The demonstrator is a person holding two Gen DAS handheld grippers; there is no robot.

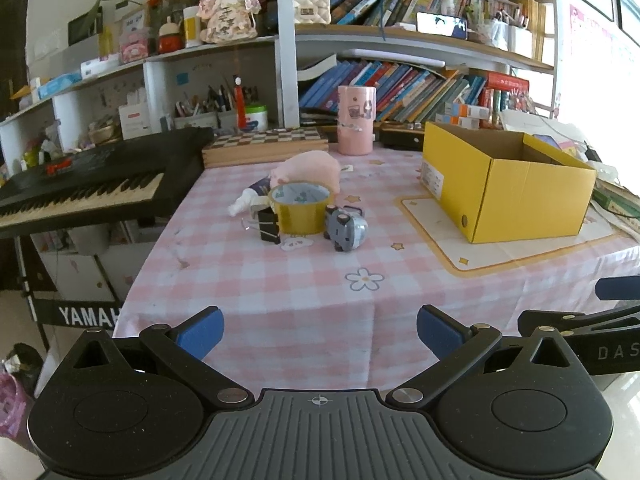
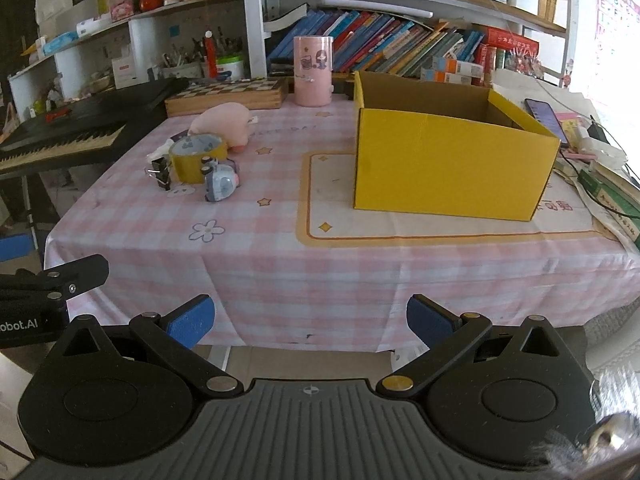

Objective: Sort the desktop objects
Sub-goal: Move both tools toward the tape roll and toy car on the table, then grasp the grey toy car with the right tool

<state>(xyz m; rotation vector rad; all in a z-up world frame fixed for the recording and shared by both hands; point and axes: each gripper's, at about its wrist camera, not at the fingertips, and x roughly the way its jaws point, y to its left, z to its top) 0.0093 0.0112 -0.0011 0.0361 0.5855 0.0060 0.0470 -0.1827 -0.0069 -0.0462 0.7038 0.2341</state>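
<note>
Left wrist: both grippers (image 1: 320,334) (image 2: 311,320) spread, ungrasping; glossy tape roll (image 1: 300,208), yellow cardboard box (image 1: 508,184), "YAMAHA" keyboard (image 1: 80,184).

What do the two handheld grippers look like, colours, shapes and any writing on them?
The left gripper and right gripper look identical: matte black ribbed bodies, two round discs, angled black linkage arms with silver pivot pins, and blue pads on the fingers. White lettering shows on their sides, partly cut off. No cables visible.

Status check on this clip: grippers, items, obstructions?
Left gripper and right gripper open, empty. Tape roll, toy car, binder clip clustered; yellow box open. Nothing blocking.
</note>
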